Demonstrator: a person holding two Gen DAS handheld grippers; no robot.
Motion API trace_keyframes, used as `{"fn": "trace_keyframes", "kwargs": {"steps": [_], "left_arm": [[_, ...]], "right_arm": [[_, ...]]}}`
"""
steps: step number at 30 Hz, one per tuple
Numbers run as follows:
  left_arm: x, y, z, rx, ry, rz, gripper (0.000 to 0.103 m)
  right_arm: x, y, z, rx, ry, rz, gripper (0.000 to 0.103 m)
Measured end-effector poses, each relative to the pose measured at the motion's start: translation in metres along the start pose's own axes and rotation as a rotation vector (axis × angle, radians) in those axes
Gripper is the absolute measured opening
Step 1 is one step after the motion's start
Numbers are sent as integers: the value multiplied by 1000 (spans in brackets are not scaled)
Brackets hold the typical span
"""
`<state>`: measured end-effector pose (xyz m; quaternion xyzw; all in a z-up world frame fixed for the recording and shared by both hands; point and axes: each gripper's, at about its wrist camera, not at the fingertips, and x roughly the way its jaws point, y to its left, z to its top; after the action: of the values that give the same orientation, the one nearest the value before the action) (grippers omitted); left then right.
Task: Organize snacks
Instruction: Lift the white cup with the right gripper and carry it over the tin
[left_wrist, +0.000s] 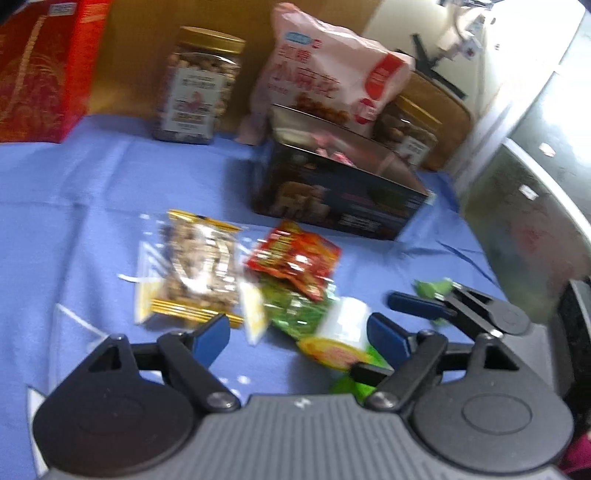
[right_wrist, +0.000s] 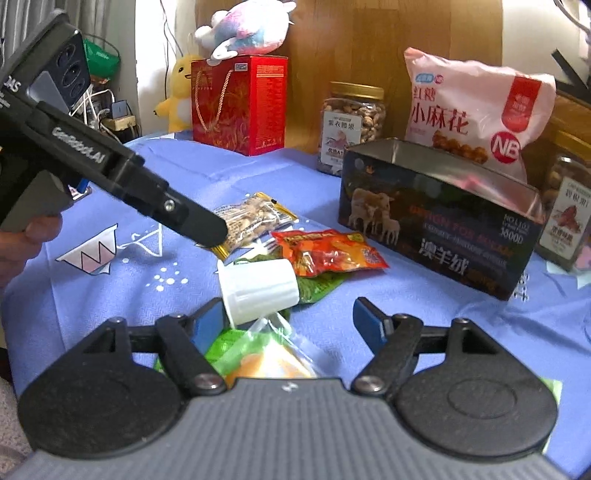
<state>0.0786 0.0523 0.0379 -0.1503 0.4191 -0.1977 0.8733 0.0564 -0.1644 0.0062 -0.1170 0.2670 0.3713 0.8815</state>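
Right wrist view: the right gripper (right_wrist: 288, 321) hangs with jaws wide apart and empty above a green plastic snack packet (right_wrist: 236, 347) on a blue tablecloth (right_wrist: 110, 295). A white ribbed cup (right_wrist: 258, 290) lies just ahead. The left gripper (left_wrist: 297, 336) is spread wide too, gripping nothing. Behind stands an open dark rectangular tin (right_wrist: 436, 218).
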Motion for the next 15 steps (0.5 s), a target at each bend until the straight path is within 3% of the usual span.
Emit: {"fn": "trace_keyframes", "kwargs": {"steps": [2, 4, 6, 7, 9, 12, 15], "left_arm": [[3, -4, -2, 7, 13, -38, 78], [8, -8, -5, 14, 39, -63, 68], [17, -9, -9, 17, 70, -72, 54], [22, -9, -10, 9, 80, -74, 53], [26, -5, -9, -21, 85, -86, 44], [23, -11, 4, 9, 56, -84, 44], [12, -28, 31, 94, -27, -80, 44]], "right_arm": [[4, 2, 2, -8, 3, 8, 77], [10, 2, 2, -14, 16, 13, 76], [16, 3, 1, -18, 30, 31, 61], [18, 3, 0, -18, 35, 44, 48], [18, 4, -1, -11, 33, 72, 47], [16, 6, 2, -25, 7, 30, 47], [7, -9, 19, 10, -74, -15, 47]]}}
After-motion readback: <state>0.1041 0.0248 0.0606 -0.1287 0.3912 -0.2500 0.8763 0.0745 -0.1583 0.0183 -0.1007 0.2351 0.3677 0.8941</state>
